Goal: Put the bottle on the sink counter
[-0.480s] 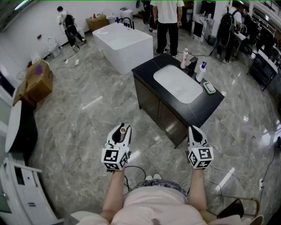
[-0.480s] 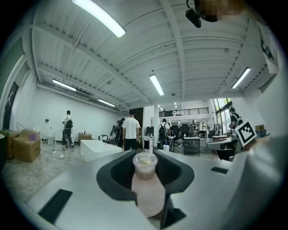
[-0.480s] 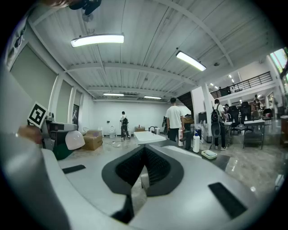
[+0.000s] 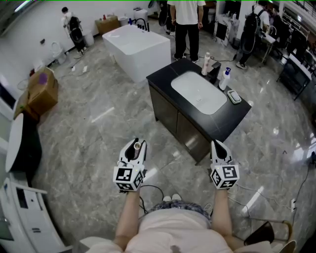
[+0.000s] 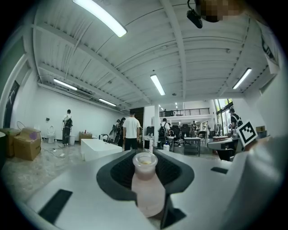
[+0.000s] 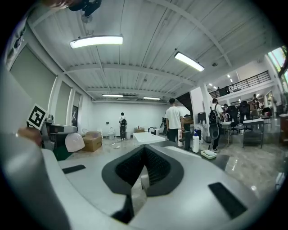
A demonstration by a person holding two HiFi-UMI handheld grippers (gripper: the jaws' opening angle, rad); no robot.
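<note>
We hold the left gripper (image 4: 134, 148) low in front of us, over the grey stone floor (image 4: 98, 128). Its jaws stand partway closed and press from both sides on a small bottle (image 5: 146, 188). The bottle is pale pink and cloudy. It sits upright between the pads, with its neck and round top rising above them. In the head view its top shows at the tip of that gripper.

The right gripper (image 6: 145, 150) is level with the left one and well apart from it. Its jaws meet at the tips and nothing is between them.

The sink counter (image 4: 232, 121) stands ahead of us, a little to the right and well apart from both grippers. It has a black top on a dark cabinet, with a white basin (image 4: 198, 93) sunk into it. Along its far side stand a tall white container (image 4: 206, 64) and a sprayer (image 4: 224, 79), and a soap dish (image 4: 235, 97) lies near the right end.

Beyond the counter a person in a white shirt (image 4: 186, 15) stands with their back to us. A white bathtub (image 4: 138, 49) sits to the left of the counter. A cardboard box (image 4: 42, 91) rests by the left wall.
</note>
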